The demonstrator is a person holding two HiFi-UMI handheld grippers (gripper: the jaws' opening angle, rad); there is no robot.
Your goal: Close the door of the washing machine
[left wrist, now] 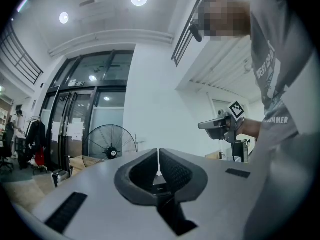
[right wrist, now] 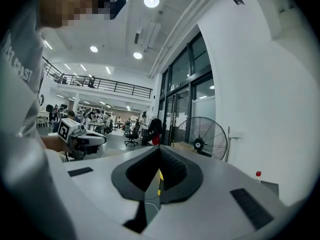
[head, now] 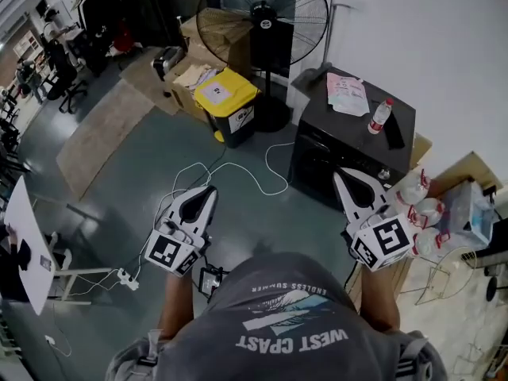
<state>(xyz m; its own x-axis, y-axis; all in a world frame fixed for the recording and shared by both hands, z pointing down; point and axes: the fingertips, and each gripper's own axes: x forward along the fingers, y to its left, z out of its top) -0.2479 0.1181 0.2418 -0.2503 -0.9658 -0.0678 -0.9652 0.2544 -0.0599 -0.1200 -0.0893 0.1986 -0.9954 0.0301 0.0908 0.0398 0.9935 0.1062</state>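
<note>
Clenched empty, left tool [head: 209, 190] and right tool [head: 340, 175] hover mid-frame; washing machine [head: 353, 137] door, probably stiff and hinged, suits an edge push.

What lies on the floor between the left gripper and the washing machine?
A white cable loops over the floor between the left gripper and the washing machine; otherwise that stretch is bare. The head view shows it.
</note>
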